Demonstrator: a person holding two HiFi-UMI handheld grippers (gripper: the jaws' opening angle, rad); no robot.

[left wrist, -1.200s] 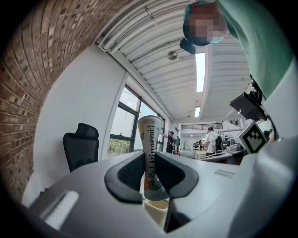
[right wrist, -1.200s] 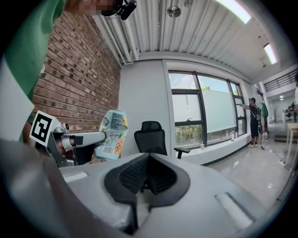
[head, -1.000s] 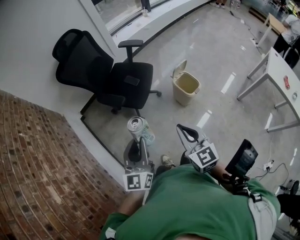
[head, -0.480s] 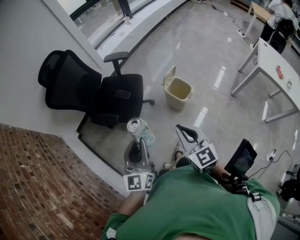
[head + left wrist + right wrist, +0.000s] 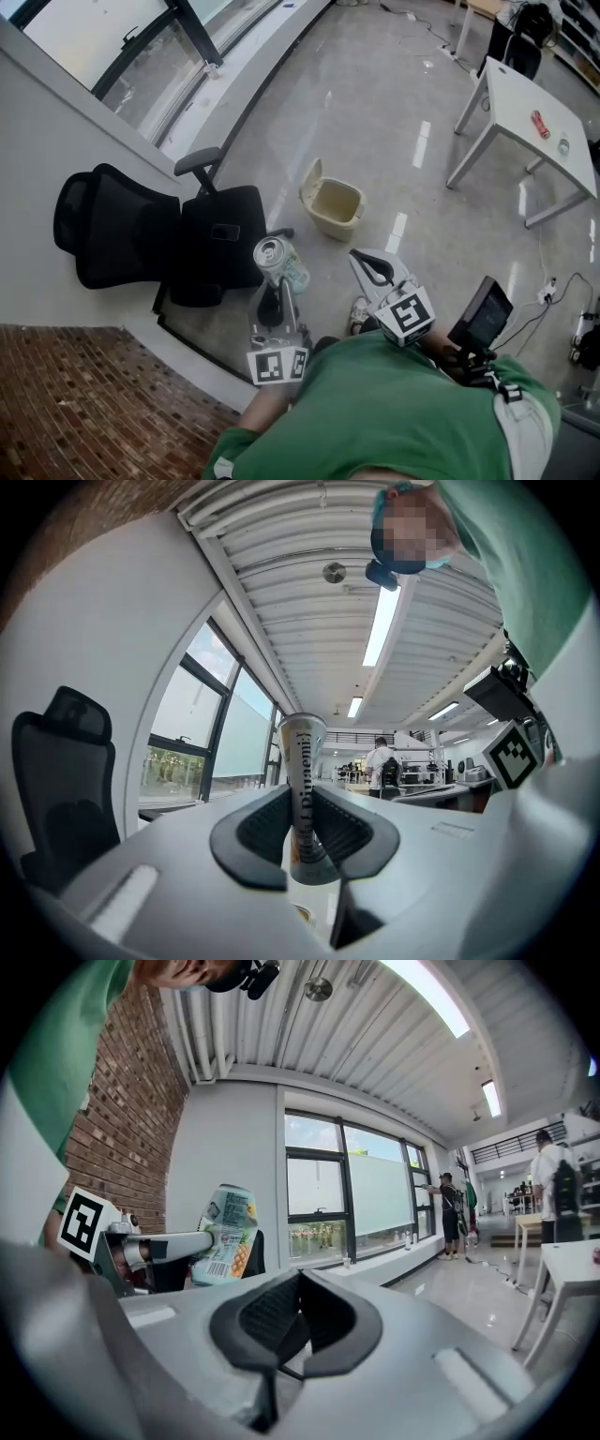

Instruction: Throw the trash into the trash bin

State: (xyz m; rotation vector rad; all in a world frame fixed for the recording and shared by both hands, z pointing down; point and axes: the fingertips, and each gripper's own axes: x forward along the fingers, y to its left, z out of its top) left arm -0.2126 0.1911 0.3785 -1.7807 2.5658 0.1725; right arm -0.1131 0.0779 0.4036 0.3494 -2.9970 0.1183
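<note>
My left claw (image 5: pixel 302 836) is clamped on a drink can (image 5: pixel 303 775), which stands upright between the pads with its opened top facing up. My right claw (image 5: pixel 298 1324) is pressed together with nothing in it, just beside the left one. The beige trash bin (image 5: pixel 334 202) stands on the floor ahead with its lid tipped up, well apart from the can and near a black office chair (image 5: pixel 187 239).

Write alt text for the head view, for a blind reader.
From above, the left gripper holds a drink can, top up; the right gripper beside it is shut and empty. Ahead on the floor stands an open beige trash bin, with a black office chair to its left.
</note>
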